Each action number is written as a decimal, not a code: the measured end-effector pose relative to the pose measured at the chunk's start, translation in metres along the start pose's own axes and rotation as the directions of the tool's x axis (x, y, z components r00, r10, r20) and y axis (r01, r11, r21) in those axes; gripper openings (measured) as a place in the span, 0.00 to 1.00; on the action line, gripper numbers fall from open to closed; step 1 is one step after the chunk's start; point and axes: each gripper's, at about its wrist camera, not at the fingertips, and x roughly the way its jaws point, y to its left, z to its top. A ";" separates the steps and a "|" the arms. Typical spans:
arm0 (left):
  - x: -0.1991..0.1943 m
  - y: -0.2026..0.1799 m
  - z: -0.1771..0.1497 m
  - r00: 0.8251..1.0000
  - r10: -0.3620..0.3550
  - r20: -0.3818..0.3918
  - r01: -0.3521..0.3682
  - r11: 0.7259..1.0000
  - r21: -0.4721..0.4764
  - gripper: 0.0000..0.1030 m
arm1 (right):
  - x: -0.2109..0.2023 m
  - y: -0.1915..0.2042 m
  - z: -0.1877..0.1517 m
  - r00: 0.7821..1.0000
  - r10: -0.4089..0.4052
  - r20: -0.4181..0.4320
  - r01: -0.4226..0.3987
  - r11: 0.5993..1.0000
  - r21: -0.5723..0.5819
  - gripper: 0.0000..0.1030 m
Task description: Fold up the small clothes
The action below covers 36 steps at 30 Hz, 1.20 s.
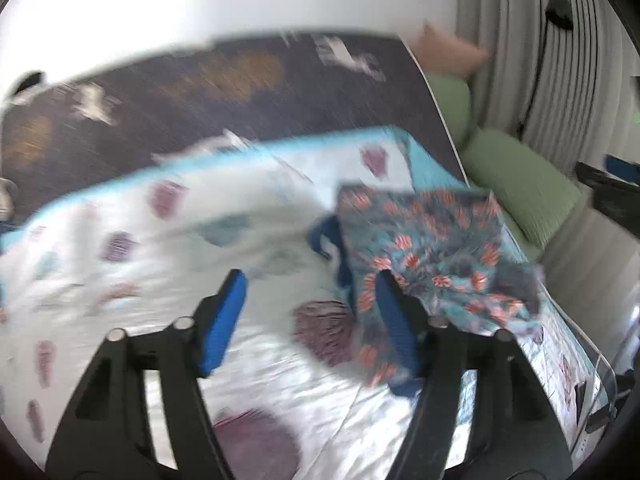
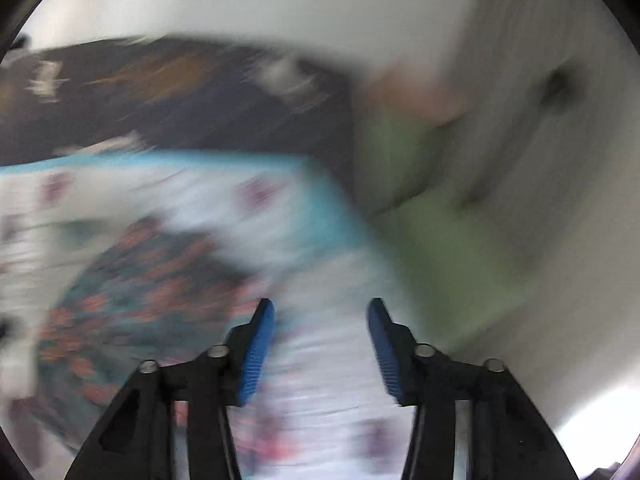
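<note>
Bed [image 1: 120,264]: I see a white quilt with purple and grey-green blotches and a turquoise border; it fills most of both wrist views.
Headboard side [image 1: 208,92]: a dark panel with orange and white marks rises behind the quilt, smeared by motion.
Cushions [image 1: 520,184]: green ones lie off the bed's right edge, beside a pale ribbed wall.
Garment [image 1: 432,248]: a small teal piece with an orange-red flower print lies folded on the quilt near the bed's right edge. In the right wrist view it [image 2: 132,288] sits left of my claw, heavily blurred.
Blue item [image 1: 324,236]: something dark blue pokes out from under the garment's left edge; possibly another piece of clothing, I cannot tell.
Left claw [image 1: 310,280]: fingers spread wide, nothing between them. The right-hand blue pad overlaps the garment's lower left corner in view; contact unclear.
Right claw [image 2: 322,308]: fingers apart, only quilt showing between them.
</note>
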 end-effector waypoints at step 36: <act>-0.335 0.033 -0.281 0.976 0.205 0.074 -0.197 0.975 -0.101 0.99 | -0.404 -0.039 -0.315 0.915 0.391 0.101 -0.400 0.913 0.084 0.82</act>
